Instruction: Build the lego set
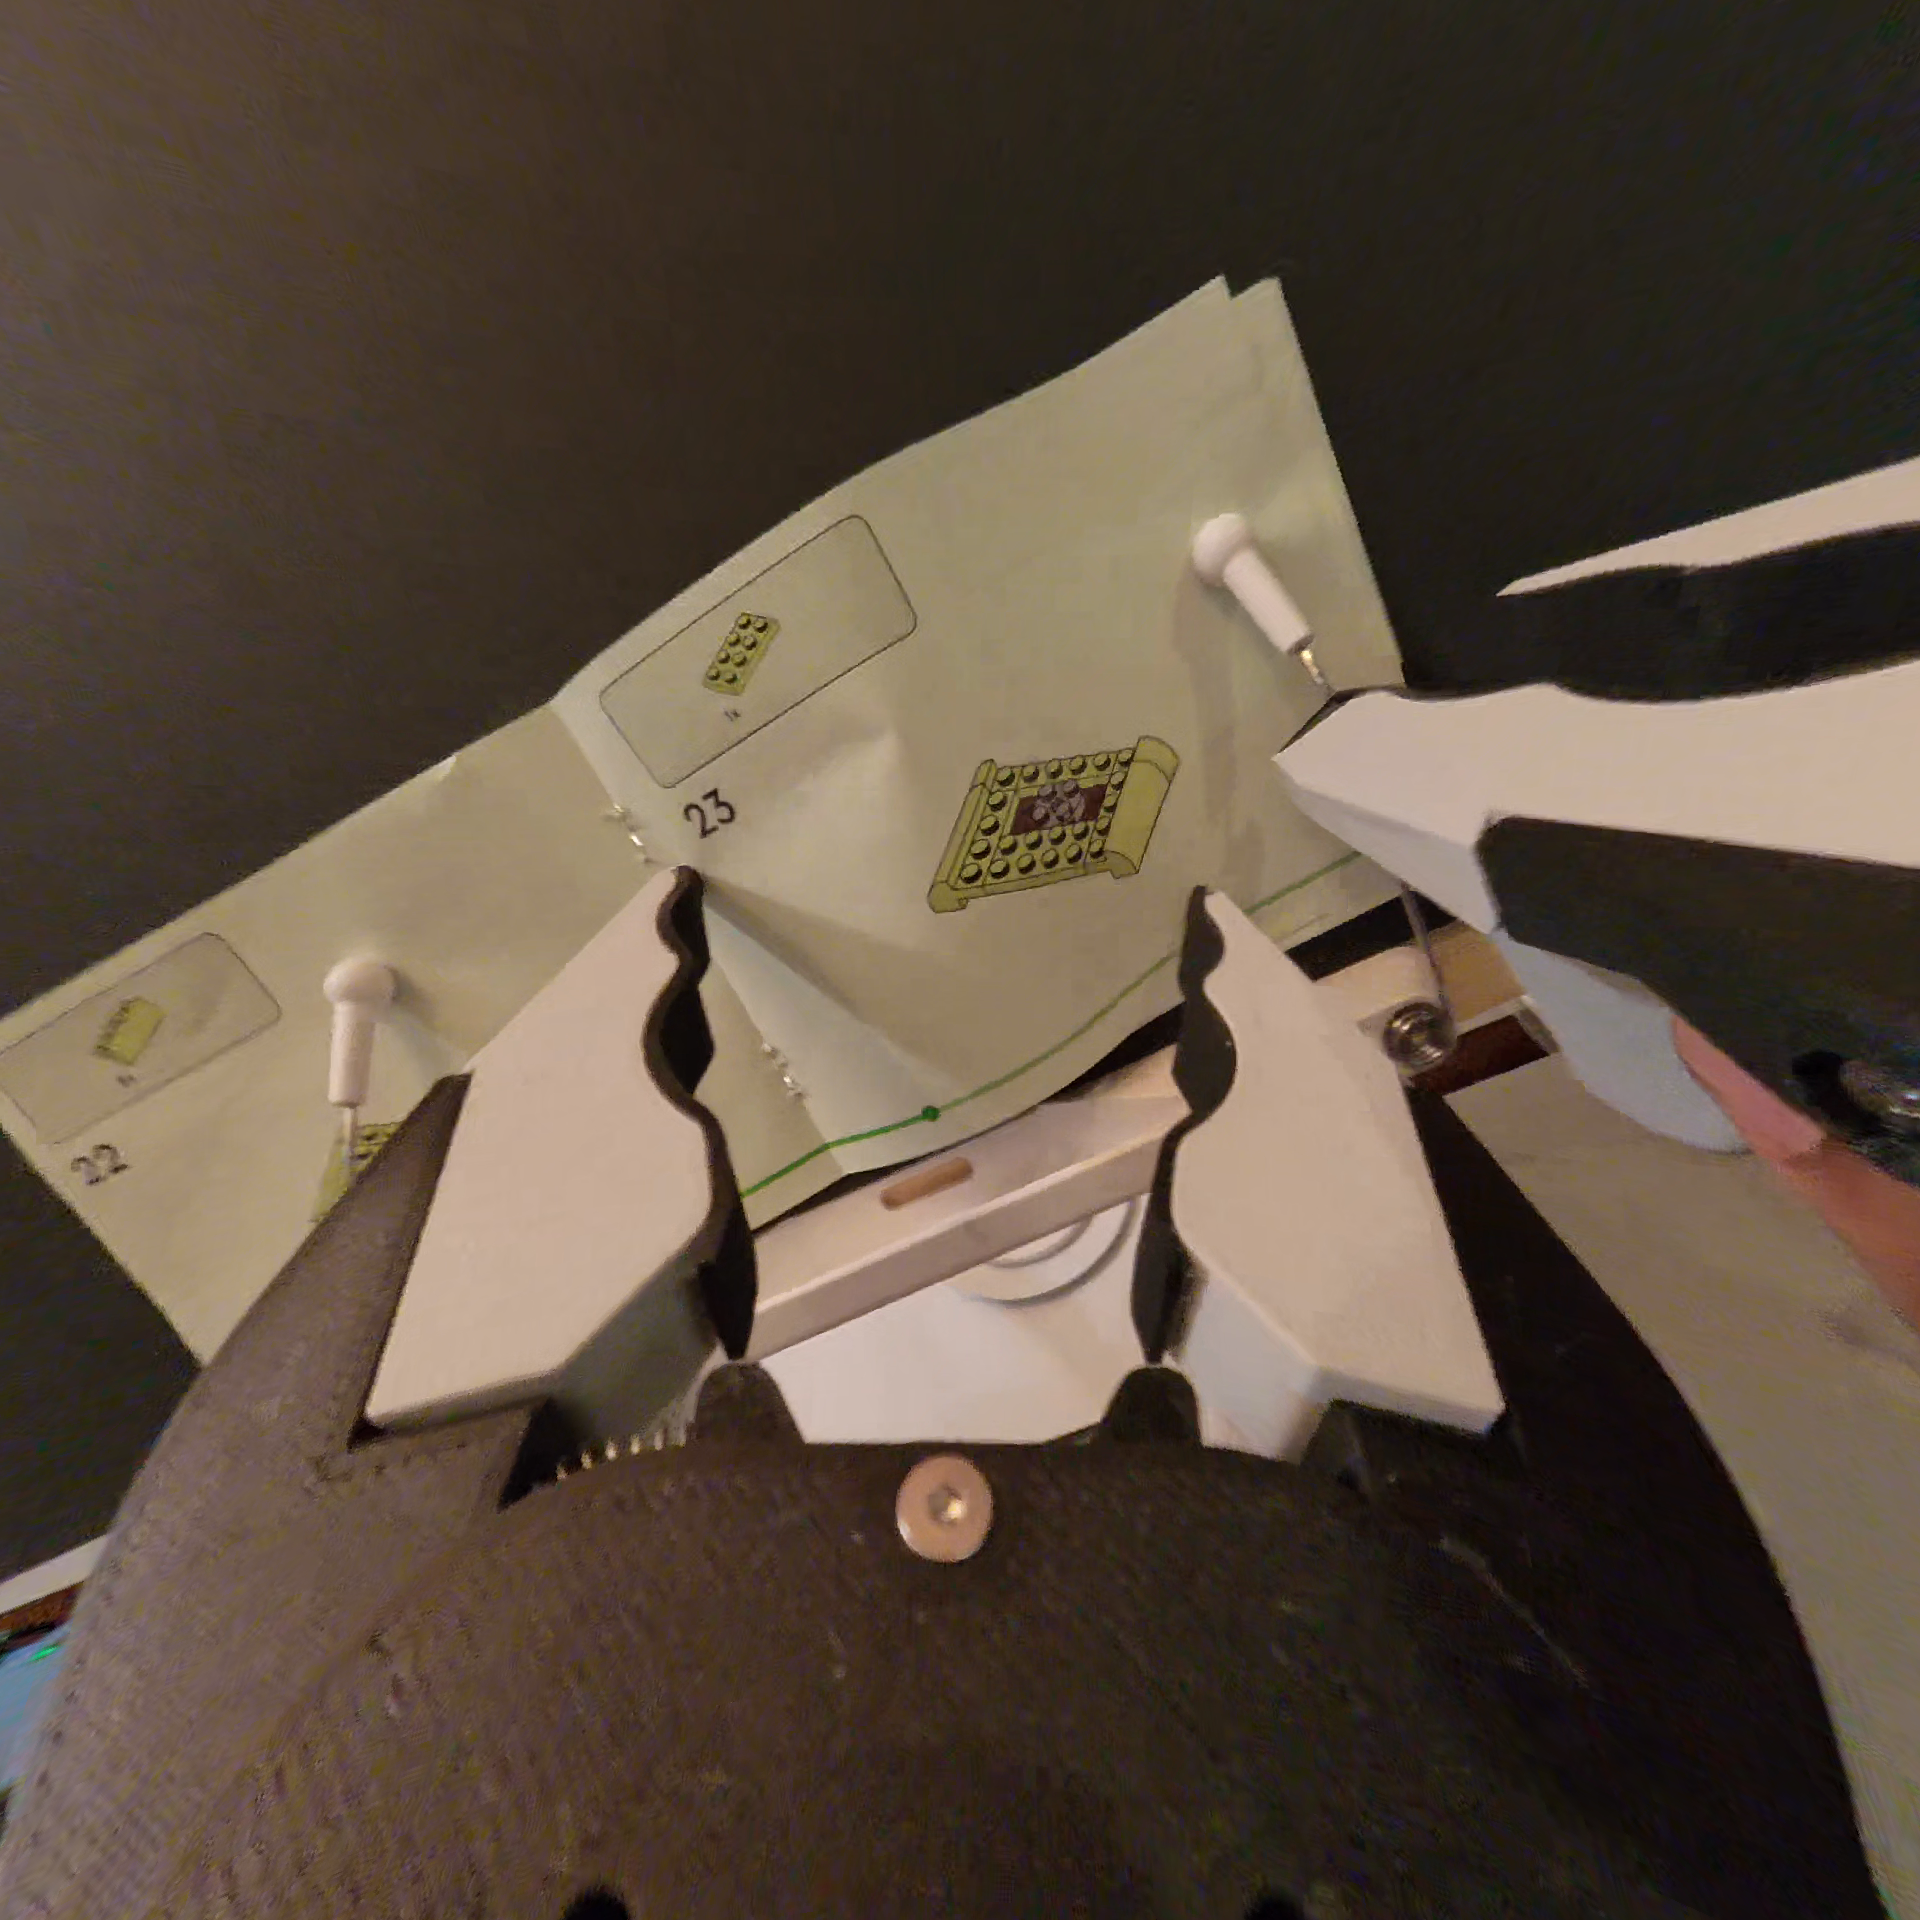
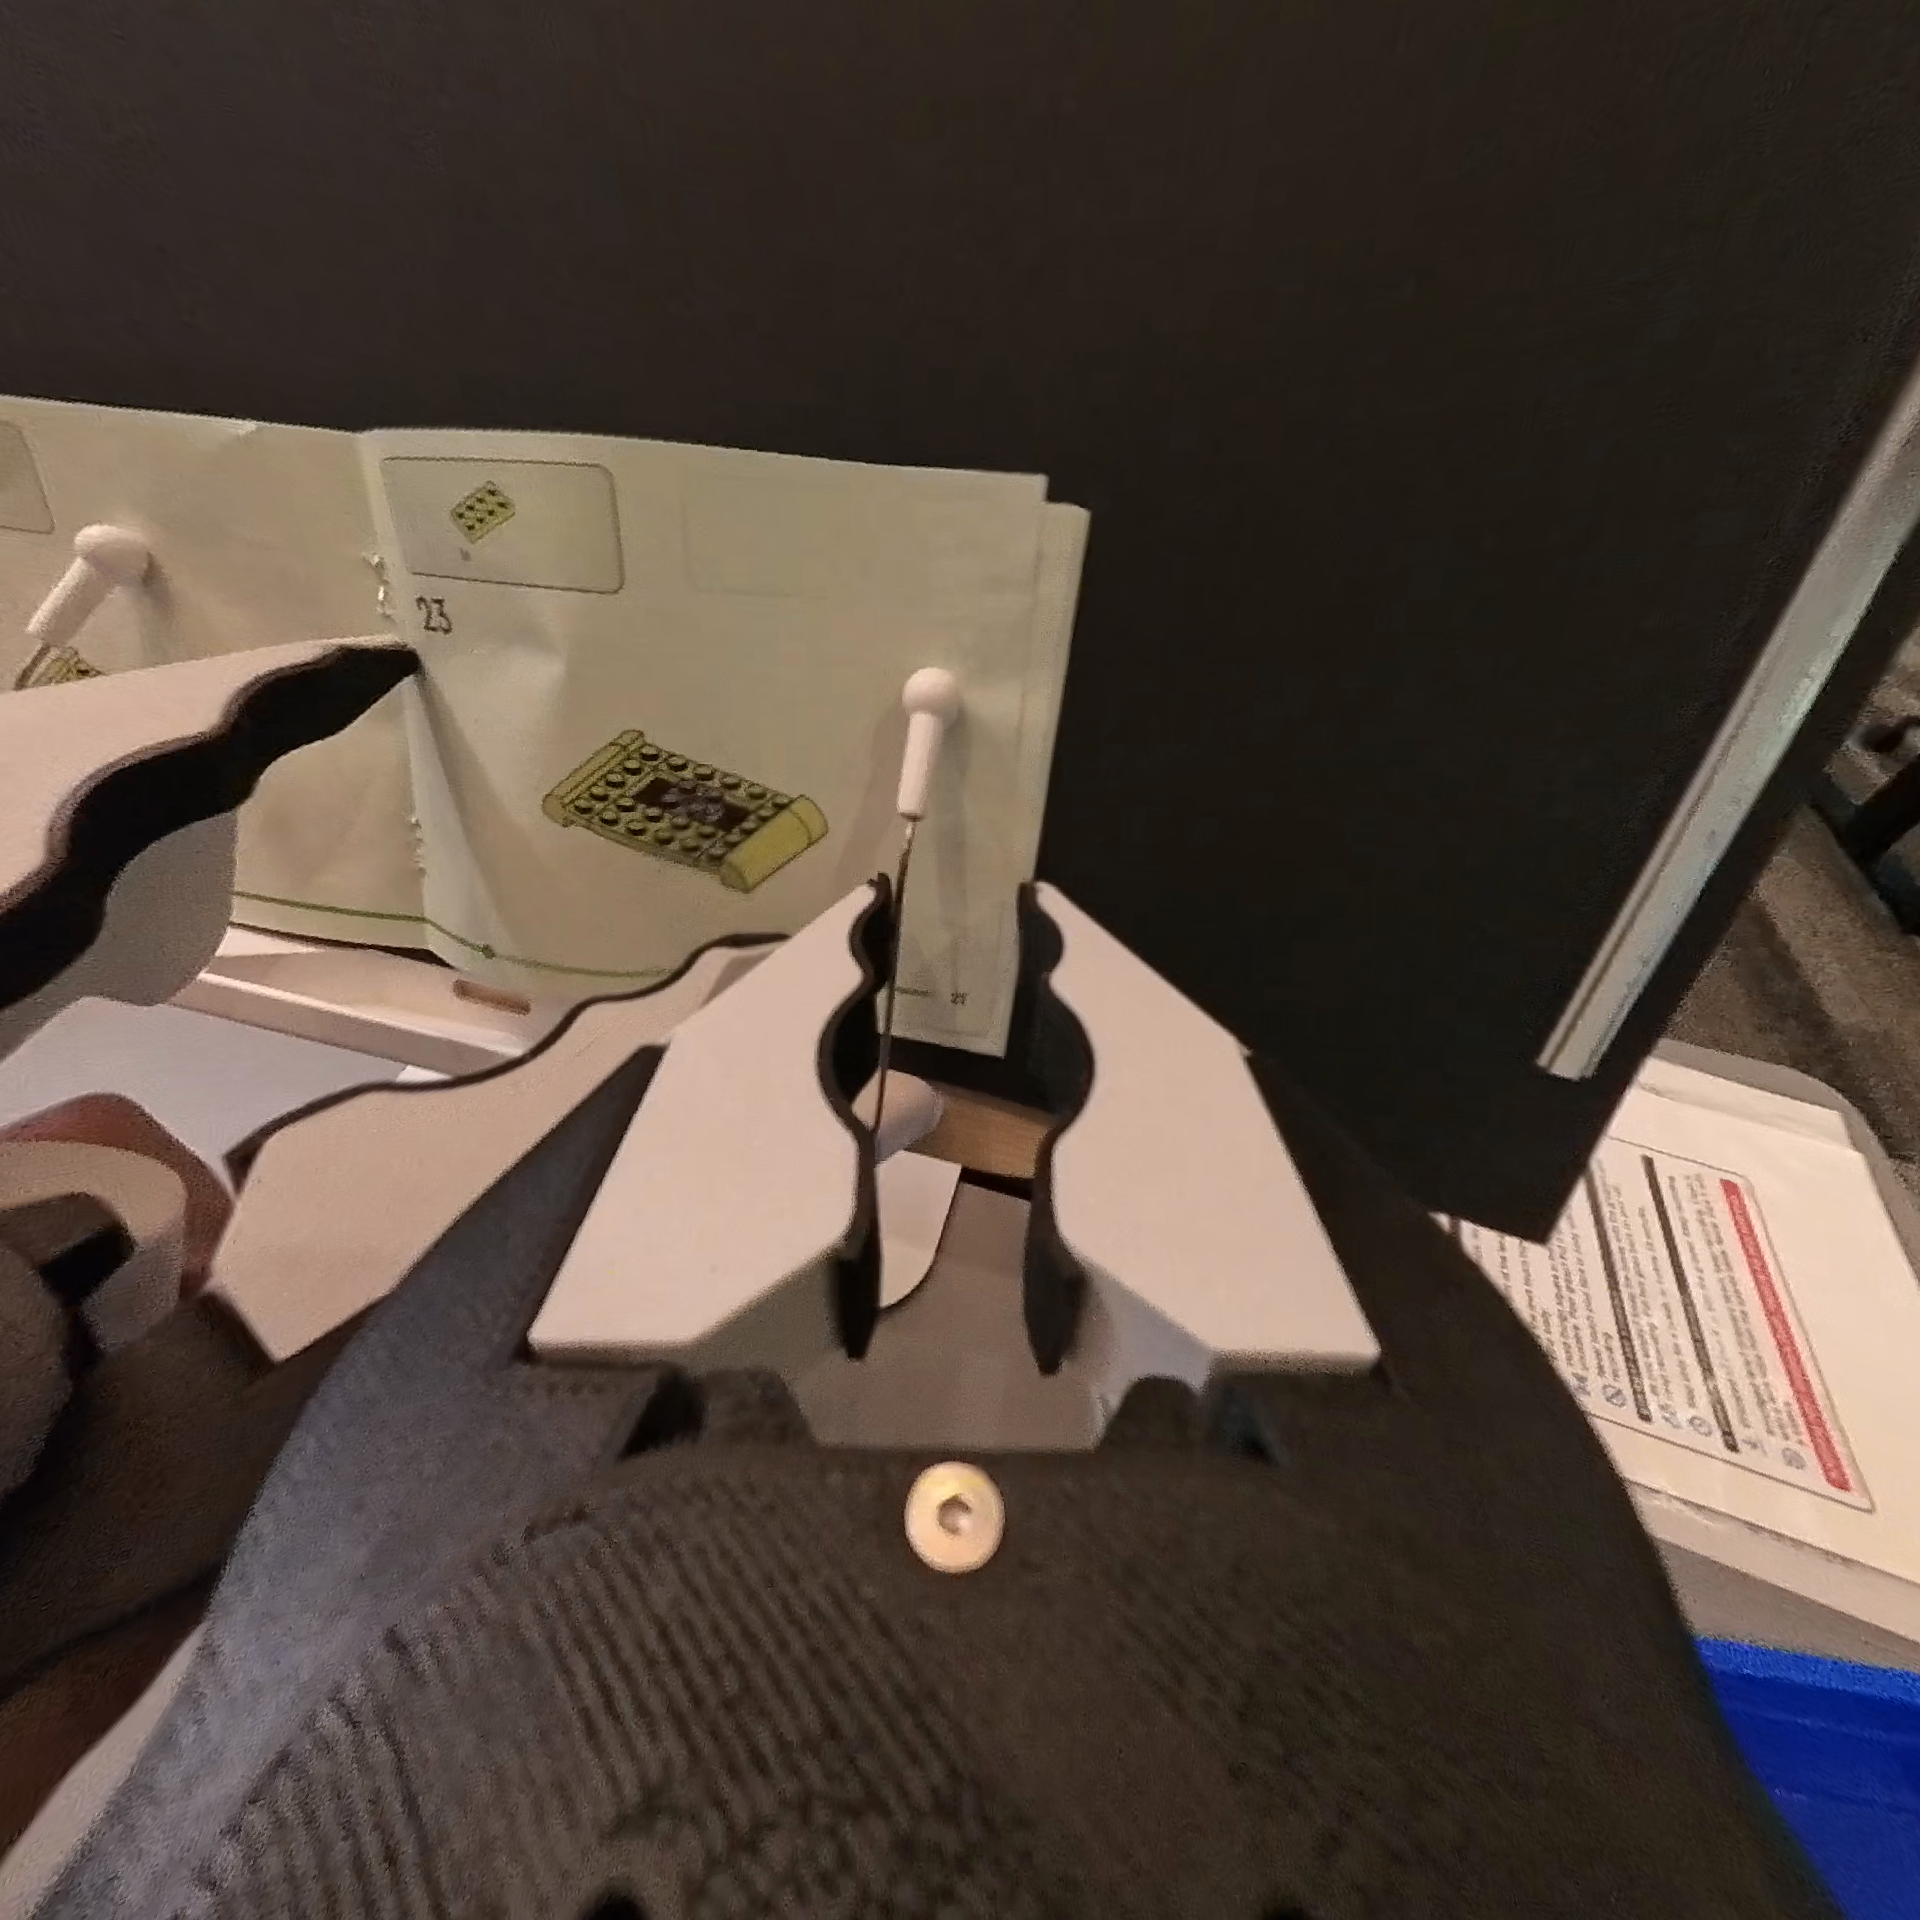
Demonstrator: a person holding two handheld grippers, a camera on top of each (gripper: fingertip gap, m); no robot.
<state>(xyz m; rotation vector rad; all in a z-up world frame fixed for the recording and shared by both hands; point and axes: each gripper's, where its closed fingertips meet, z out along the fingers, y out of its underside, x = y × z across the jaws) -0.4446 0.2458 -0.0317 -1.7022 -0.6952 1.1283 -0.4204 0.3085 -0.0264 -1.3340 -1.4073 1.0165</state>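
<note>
Your left gripper (image 1: 940, 904) has its fingers wide apart, empty, facing the pale green instruction booklet (image 1: 1039, 665) propped open on a white stand (image 1: 997, 1195) at twelve o'clock. Your right gripper (image 2: 951, 894), fingers a little apart, straddles the thin wire of the right white-tipped page holder (image 2: 925, 738); whether it touches is unclear.
</note>
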